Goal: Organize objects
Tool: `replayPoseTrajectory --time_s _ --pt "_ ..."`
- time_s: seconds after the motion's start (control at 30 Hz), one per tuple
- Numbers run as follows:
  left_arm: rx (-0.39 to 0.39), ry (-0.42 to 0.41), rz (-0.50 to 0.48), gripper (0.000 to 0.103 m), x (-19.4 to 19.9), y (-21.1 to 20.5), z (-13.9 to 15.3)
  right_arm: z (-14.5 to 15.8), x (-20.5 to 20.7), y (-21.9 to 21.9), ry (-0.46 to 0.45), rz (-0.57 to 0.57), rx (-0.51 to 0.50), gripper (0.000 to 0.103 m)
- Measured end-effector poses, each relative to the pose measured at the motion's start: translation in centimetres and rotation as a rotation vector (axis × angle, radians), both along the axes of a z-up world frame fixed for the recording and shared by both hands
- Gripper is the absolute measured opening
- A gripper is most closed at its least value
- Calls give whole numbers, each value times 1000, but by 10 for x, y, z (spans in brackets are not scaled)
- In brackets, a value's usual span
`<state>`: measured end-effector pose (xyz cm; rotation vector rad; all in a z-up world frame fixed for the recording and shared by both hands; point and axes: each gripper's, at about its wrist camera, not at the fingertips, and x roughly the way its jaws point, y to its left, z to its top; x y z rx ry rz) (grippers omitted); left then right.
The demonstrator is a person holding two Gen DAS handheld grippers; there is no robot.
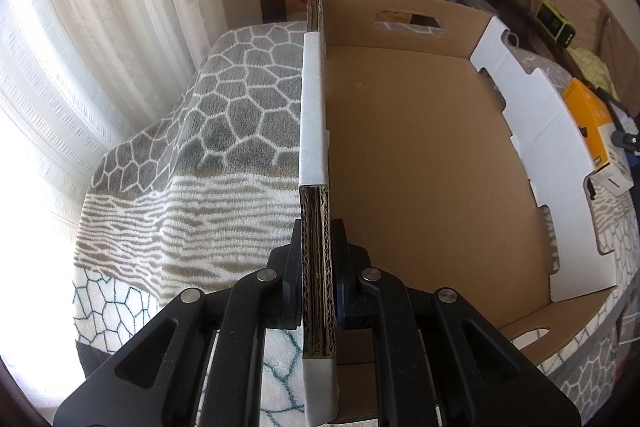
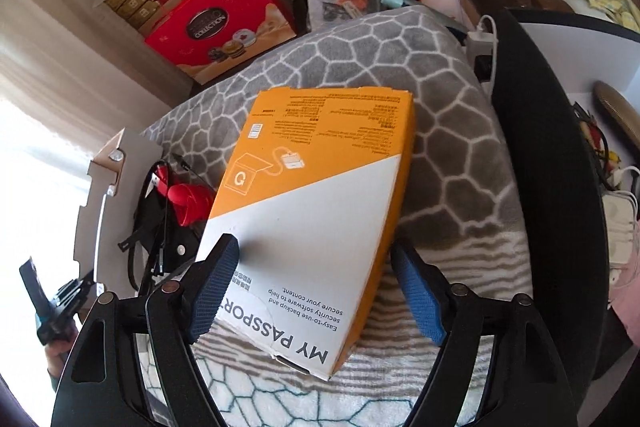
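My left gripper [image 1: 317,227] is shut on the left wall [image 1: 314,131] of an open, empty cardboard box [image 1: 420,163] that sits on a grey patterned blanket. An orange and white "My Passport" box [image 2: 316,211] lies flat on the blanket; it also shows at the right edge of the left wrist view [image 1: 592,125]. My right gripper [image 2: 314,251] is open, its blue-padded fingers [image 2: 420,291] on either side of the near end of the orange box, not closed on it.
Red headphones and black cables [image 2: 176,203] lie left of the orange box, beside the cardboard box's white outer wall [image 2: 100,203]. Red gift boxes [image 2: 216,23] stand behind the bed. A black chair back [image 2: 556,155] rises at the right. Curtains [image 1: 100,27] hang at the left.
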<state>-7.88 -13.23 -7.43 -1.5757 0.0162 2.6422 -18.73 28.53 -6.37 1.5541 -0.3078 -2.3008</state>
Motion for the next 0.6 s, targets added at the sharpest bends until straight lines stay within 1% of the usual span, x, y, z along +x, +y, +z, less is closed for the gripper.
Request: replayPoseTrajectory --time_s 0.1,0.2,0.33,0.5,0.6 --pt "-7 0 -4 10 0 1 0 5 2 -23 33 81 63 83" --pt "-14 3 -10 10 2 4 1 17 6 -43 102 137 170 82" --pt "-31 8 -12 10 4 9 1 35 13 -65 165 171 282 76" --pt "-17 8 -1 10 4 7 1 58 22 -95 253 197 346 77" --pt "-20 10 0 11 6 9 1 62 23 -113 302 191 391 78"
